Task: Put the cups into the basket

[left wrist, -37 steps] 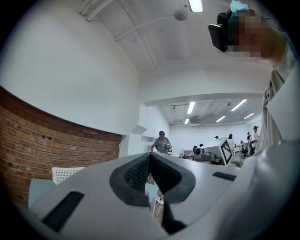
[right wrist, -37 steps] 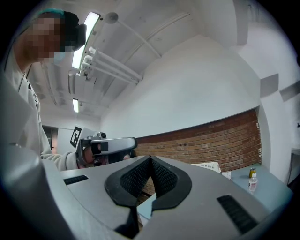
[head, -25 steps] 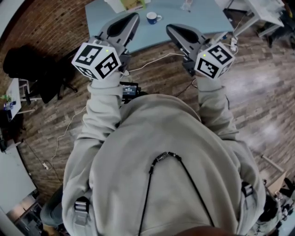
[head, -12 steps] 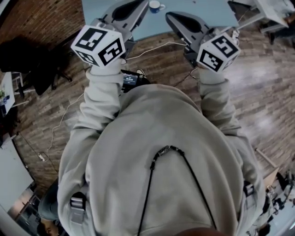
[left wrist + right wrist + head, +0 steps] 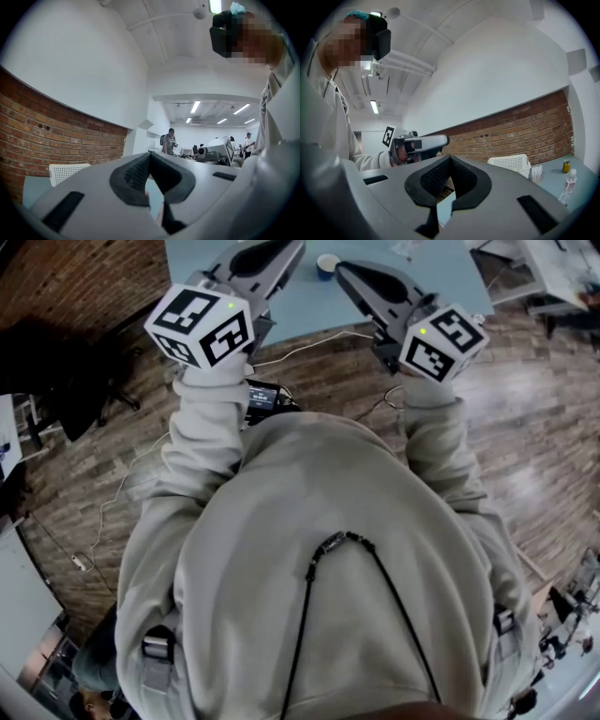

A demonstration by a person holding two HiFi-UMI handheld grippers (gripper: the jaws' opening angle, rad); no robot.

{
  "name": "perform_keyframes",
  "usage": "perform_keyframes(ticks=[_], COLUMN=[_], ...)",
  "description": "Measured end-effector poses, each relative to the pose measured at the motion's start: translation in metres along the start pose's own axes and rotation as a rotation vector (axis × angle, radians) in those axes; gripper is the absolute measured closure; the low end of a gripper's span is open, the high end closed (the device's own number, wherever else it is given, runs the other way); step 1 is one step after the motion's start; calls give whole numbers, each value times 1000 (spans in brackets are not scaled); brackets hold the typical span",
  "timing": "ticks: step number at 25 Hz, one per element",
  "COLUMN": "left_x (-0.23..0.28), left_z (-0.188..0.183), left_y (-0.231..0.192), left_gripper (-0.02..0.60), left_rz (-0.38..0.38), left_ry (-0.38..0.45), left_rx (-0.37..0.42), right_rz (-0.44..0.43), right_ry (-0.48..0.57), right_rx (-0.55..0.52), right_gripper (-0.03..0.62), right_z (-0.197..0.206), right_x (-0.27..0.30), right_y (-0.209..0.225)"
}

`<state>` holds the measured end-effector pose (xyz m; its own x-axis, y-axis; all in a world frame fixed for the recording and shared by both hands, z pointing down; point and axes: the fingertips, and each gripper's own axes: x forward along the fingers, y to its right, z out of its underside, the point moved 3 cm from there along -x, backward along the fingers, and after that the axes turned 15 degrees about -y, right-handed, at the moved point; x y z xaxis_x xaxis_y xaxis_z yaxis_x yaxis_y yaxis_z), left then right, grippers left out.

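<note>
A white cup with a blue rim [image 5: 328, 263] stands on the light-blue table [image 5: 441, 273], between the tips of my two grippers in the head view. My left gripper [image 5: 279, 249] reaches over the table's near edge, to the left of the cup. Its jaws meet with nothing between them [image 5: 150, 155]. My right gripper [image 5: 351, 274] points at the table just right of the cup, shut and holding nothing [image 5: 450, 159]. A white perforated basket [image 5: 509, 162] sits on the table by the brick wall. It also shows as the basket [image 5: 68, 171] in the left gripper view.
Near the basket stand a small carton [image 5: 536, 173] and two bottles [image 5: 571, 180]. A white cable [image 5: 309, 345] and a small black device [image 5: 262, 397] hang in front of the person's hoodie. Wooden floor surrounds the table. People stand far back in the room [image 5: 169, 140].
Both grippers have moved forward, further over the table's near edge. The cup now lies closer between their tips. Neither gripper has opened.
</note>
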<state>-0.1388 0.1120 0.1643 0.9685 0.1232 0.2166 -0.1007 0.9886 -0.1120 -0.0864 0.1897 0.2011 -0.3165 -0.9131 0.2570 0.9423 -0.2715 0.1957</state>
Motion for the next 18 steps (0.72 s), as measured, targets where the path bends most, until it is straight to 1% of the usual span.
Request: perform_keyframes(ticks=[5,7,9,11,14,18], left_x=[5,5,8,11,16,41], left_z=[0,1,-2,-5,-1,-4], left_y=[-62,-84,-103,-117,-136,-173], left_gripper=[583,583,583,583,583,583], left_rz=[13,21,23,20,23,56], left_ry=[5,-1,-1,-8,-37,-41], left_rx=[-24,-35,-30,-9,21,-12], right_rz=[-21,-21,-21,-22,-4,23], right_ry=[-31,-34,-17,-6,-17,-51], right_rx=[5,26,43,43,58,78], right_gripper=[583,583,583,583,583,583], right_z=[-12,-17,-27,-34,-35,-43], right_x=[51,70,83,94,112,133], right_y=[23,32,45,55,67,102])
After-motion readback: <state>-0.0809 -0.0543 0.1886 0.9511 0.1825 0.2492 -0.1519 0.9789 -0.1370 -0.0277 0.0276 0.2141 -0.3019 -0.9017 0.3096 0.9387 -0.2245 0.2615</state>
